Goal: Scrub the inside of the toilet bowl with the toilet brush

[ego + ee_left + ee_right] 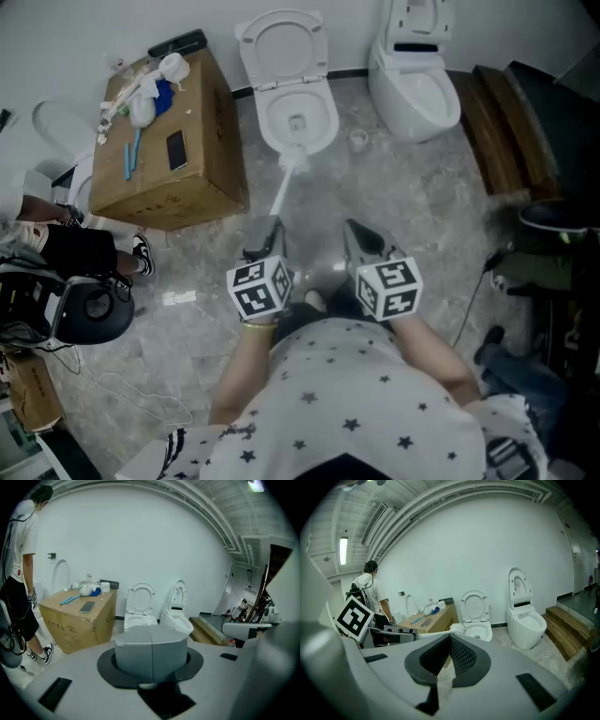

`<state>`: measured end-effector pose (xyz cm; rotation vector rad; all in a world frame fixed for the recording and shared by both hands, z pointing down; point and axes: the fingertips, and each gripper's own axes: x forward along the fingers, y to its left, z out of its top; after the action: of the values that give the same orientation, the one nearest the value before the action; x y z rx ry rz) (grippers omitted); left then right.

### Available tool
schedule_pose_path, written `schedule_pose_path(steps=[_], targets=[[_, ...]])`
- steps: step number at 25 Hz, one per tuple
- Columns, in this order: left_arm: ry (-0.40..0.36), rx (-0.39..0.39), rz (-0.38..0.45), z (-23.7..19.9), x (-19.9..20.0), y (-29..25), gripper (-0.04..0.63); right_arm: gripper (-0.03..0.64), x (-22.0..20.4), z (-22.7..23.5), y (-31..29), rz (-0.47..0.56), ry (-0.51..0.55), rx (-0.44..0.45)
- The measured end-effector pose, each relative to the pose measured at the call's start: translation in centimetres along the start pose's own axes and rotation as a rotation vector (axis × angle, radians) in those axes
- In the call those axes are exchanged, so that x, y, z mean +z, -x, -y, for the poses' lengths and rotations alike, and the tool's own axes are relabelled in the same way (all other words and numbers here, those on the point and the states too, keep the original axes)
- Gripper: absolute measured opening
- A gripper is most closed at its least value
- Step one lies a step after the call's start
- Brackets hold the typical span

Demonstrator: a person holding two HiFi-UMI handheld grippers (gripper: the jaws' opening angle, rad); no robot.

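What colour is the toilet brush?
The toilet brush is white, handle and bristle head alike. The head view shows it best.

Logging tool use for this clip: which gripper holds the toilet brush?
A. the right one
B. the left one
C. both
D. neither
B: the toilet brush's handle runs from the shut left gripper up to the toilet's front rim, while the right gripper is open with nothing in it.

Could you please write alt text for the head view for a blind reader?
Seen from above, a person's left hand-held gripper holds a toilet brush whose head reaches the front rim of an open toilet. The right hand-held gripper is empty; a cardboard box sits beside the toilet.
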<state>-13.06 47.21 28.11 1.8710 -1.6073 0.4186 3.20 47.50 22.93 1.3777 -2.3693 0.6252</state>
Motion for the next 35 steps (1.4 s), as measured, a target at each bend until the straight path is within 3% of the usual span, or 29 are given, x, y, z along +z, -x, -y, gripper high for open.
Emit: schedule_pose_path(steps=[22,35], targets=[[-0.014,-0.018,0.052,-0.6,0.7,1.8,0.147,0.006,0.1,-3.5,0.5,0.041,0.017,0.045],[0.01,-0.016,0.052,-1.1,1.9,0.1,0.147,0.006,0.8,-1.5,-0.5,0.033,-0.022,0.046]])
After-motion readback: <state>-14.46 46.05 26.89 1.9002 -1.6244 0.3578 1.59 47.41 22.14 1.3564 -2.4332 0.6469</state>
